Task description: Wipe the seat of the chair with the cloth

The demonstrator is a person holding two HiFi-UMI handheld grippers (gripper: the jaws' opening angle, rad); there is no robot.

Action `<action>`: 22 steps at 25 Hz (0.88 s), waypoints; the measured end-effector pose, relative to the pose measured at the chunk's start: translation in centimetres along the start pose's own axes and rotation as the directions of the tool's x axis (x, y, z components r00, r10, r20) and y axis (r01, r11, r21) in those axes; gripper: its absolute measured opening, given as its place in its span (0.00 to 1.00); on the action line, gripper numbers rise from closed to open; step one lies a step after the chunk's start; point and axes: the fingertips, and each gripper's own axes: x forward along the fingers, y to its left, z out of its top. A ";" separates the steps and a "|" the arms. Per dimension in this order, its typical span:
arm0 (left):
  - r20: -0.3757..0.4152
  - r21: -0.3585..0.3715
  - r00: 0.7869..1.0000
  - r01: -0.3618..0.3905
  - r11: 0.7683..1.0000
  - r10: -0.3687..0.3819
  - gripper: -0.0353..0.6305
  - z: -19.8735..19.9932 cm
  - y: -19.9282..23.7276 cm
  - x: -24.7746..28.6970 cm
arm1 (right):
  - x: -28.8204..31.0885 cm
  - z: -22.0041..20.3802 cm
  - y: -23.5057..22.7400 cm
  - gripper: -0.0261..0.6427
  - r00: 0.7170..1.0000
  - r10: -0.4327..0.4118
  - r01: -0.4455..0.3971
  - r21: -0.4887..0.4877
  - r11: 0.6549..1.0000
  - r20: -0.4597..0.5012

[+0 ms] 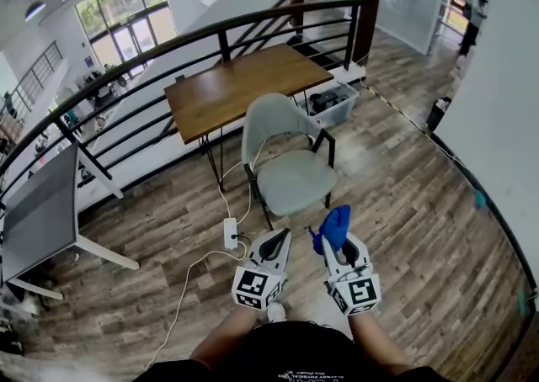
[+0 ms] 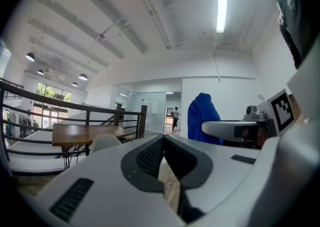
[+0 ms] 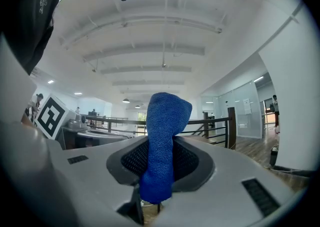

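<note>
A pale green chair [image 1: 290, 172] stands by a wooden table; its seat [image 1: 296, 179] is bare and faces me. My right gripper [image 1: 337, 243] is shut on a blue cloth [image 1: 334, 225], held in the air a little short of the seat's front edge. In the right gripper view the blue cloth [image 3: 162, 143] sticks up between the jaws. My left gripper [image 1: 278, 244] hangs beside it on the left, shut and holding nothing; in its own view the jaws meet with nothing between them, and the cloth [image 2: 202, 119] and the chair back [image 2: 104, 142] show beyond.
A wooden table [image 1: 244, 86] stands behind the chair, along a black railing [image 1: 194, 44]. A white power strip [image 1: 229, 232] with its cable lies on the wood floor left of the chair. A storage bin [image 1: 330, 103] sits under the table's right end. A grey desk [image 1: 42, 204] is at the left.
</note>
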 end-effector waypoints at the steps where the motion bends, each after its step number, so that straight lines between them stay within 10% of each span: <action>1: 0.002 -0.005 1.000 0.002 1.000 -0.002 0.06 0.0 0.7 0.0 | 0.6 0.0 0.2 0.20 1.000 -0.003 0.003 -0.007 1.000 -0.006; 22: -0.015 -0.079 0.999 -0.033 0.996 0.031 0.06 -0.6 6.0 6.0 | 6.7 -0.4 -4.5 0.20 1.000 -0.031 0.031 0.006 1.000 -0.005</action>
